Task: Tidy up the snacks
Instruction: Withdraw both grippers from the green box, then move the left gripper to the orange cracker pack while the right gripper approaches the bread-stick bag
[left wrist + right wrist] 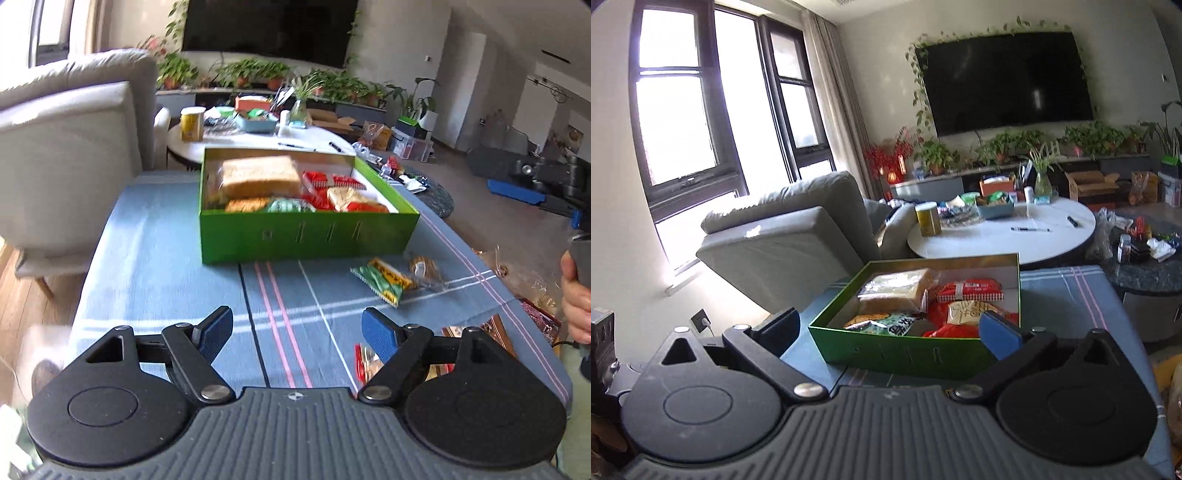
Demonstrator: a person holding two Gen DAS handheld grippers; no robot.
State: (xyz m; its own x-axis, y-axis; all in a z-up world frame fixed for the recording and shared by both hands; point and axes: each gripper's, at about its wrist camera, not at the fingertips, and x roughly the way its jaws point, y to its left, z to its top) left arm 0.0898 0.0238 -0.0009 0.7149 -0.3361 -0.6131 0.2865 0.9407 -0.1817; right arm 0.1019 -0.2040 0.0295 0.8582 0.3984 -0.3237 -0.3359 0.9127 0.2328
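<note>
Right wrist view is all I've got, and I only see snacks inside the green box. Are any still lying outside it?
Observer: Yes. The left wrist view shows a green and yellow packet on the blue tablecloth, in front of the green box, near its right corner.
Operator: Anything next to that packet?
Observer: A clear-wrapped brown snack lies right beside it, on its right in that view.
Operator: What is the left gripper doing?
Observer: The left gripper hangs over the cloth on the near side of the box, its jaws open with nothing between them.
</note>
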